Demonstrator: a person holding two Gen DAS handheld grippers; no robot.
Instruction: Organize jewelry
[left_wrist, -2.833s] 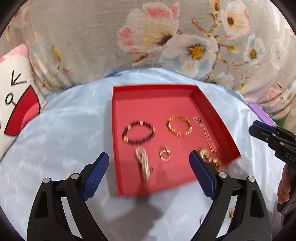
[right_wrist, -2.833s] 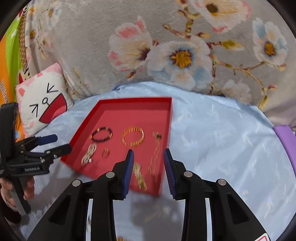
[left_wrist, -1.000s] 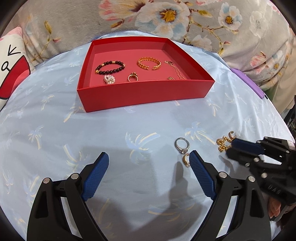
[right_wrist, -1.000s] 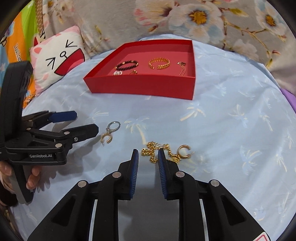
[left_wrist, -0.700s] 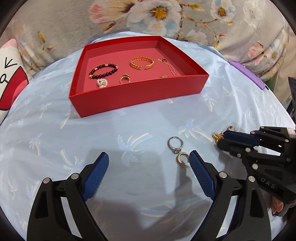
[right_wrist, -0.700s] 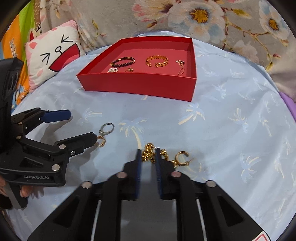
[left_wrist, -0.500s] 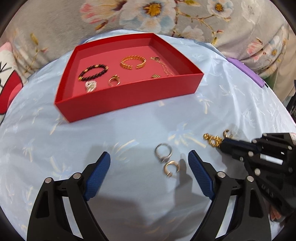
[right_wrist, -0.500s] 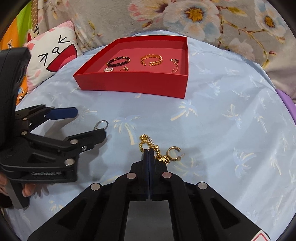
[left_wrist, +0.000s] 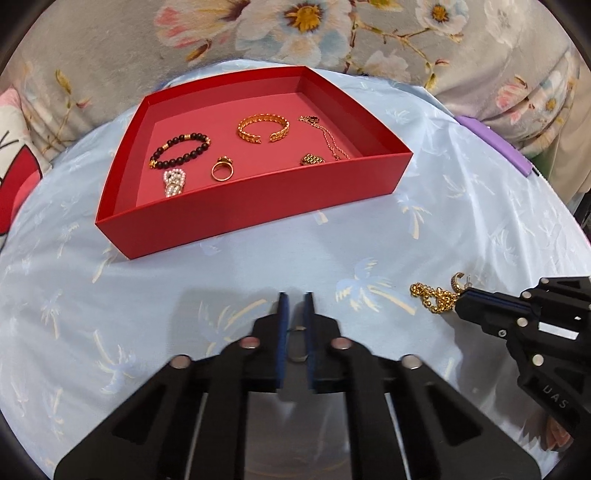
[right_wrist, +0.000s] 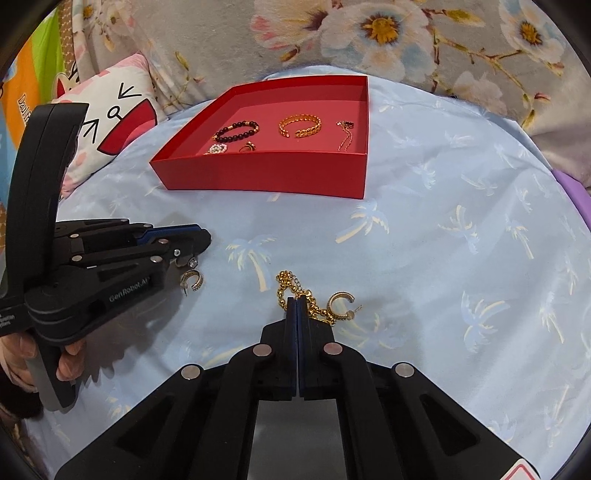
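Observation:
A red tray (left_wrist: 258, 195) on the pale blue cloth holds a black bead bracelet (left_wrist: 181, 151), a gold cuff (left_wrist: 263, 127), a gold ring (left_wrist: 222, 171), a pearl piece (left_wrist: 173, 182) and a thin chain (left_wrist: 330, 138). My left gripper (left_wrist: 294, 299) is closing its jaws on a silver ring (left_wrist: 295, 343), which sits between the blue pads. From the right wrist view the ring's stone (right_wrist: 192, 263) shows under the left gripper (right_wrist: 201, 240), with a gold hoop earring (right_wrist: 192, 279) loose beside it. My right gripper (right_wrist: 297, 301) is shut on a gold bead chain (right_wrist: 290, 284); a second gold hoop (right_wrist: 341, 301) lies touching the chain.
A cat-face cushion (right_wrist: 110, 122) lies left of the tray and a floral blanket (left_wrist: 295, 29) rises behind it. A purple object (left_wrist: 495, 147) sits at the cloth's right edge. A person's hand (right_wrist: 70, 358) grips the left gripper's handle.
The left gripper's jaws went from wide open to nearly together around the silver ring after sliding over it. The right gripper's jaws closed onto the gold chain and stayed there.

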